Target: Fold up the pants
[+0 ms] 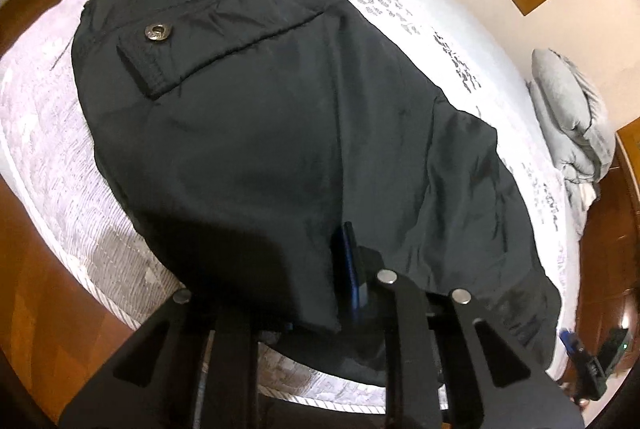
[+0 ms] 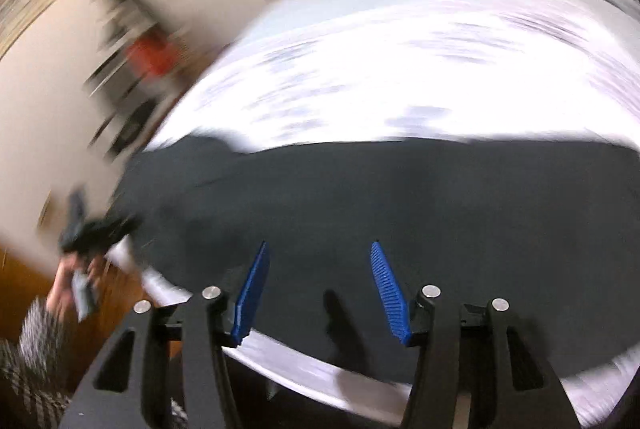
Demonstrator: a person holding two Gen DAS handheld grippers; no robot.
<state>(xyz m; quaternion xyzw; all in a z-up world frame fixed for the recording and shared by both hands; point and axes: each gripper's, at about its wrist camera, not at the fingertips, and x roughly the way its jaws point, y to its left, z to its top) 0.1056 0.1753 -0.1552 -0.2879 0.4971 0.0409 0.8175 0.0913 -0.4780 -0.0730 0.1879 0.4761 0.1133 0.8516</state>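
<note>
Both grippers tilt down: left fingers (image 1: 352,269) pinch the pants (image 1: 260,109); right fingers (image 2: 386,285) spread, empty.

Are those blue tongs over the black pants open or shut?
Open: the right tongs show a wide gap above the pants, gripping nothing.

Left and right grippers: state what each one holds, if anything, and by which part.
The left gripper pinches the black pants at a fold along their near edge. The right gripper holds nothing; its jaws stand open above the pants.
</note>
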